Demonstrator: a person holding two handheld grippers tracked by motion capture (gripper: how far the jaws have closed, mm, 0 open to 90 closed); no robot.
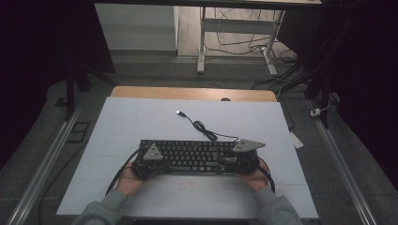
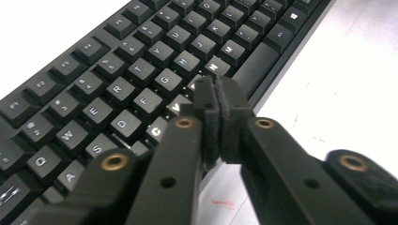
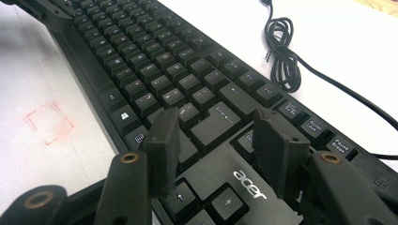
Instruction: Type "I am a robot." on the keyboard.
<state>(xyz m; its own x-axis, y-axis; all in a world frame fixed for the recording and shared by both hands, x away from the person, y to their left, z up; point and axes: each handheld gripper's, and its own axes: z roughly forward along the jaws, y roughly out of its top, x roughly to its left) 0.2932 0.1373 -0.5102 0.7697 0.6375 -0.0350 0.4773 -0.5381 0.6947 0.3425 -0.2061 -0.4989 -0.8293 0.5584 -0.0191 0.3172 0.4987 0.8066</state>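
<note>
My left gripper (image 2: 217, 93) is right up at the lens in the left gripper view, fingers (image 2: 206, 117) pressed flat together with nothing between them, tips hovering over the bottom letter row of the Acer keyboard (image 2: 122, 89) around V and B. You can read the key legends there, which the high view is too far off to give. My right gripper (image 3: 213, 140) has its fingers (image 3: 162, 145) standing apart with a clear gap, nothing gripped, over the arrow-key corner by the Acer logo (image 3: 250, 183). That view also catches a faint red square (image 3: 47, 123) drawn on the white worktop (image 3: 42, 154). From above, the keyboard lies across the near middle of the worktop, one gripper at each end, and its coiled USB cable (image 1: 202, 126) trails away behind it.
</note>
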